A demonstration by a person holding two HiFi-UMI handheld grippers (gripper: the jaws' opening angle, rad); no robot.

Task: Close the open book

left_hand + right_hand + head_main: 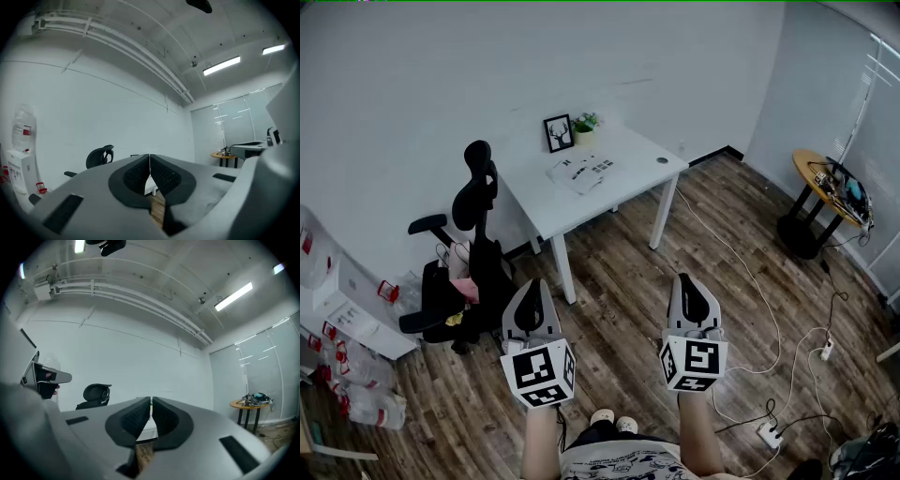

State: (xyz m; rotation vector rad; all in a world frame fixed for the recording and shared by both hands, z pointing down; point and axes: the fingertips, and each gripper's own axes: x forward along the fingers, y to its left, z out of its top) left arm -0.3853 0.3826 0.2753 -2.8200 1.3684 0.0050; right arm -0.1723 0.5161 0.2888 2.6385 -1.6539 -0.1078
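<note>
The open book (581,172) lies well ahead of left claw (534,285) and right claw (685,279), both closed empty.

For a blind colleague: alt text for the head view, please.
The left gripper and right gripper, both shut, hover over a wood floor, well short of a white table bearing an open book, a frame and a plant; a black chair stands beside it.

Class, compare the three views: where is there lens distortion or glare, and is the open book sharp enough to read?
Head view: evenly lit, walls bowed; the open book on the white table is too small to read. Left gripper view: strong fisheye, dark rounded corners, ceiling light glaring. Right gripper view: the same fisheye, ceiling light blown out.
</note>
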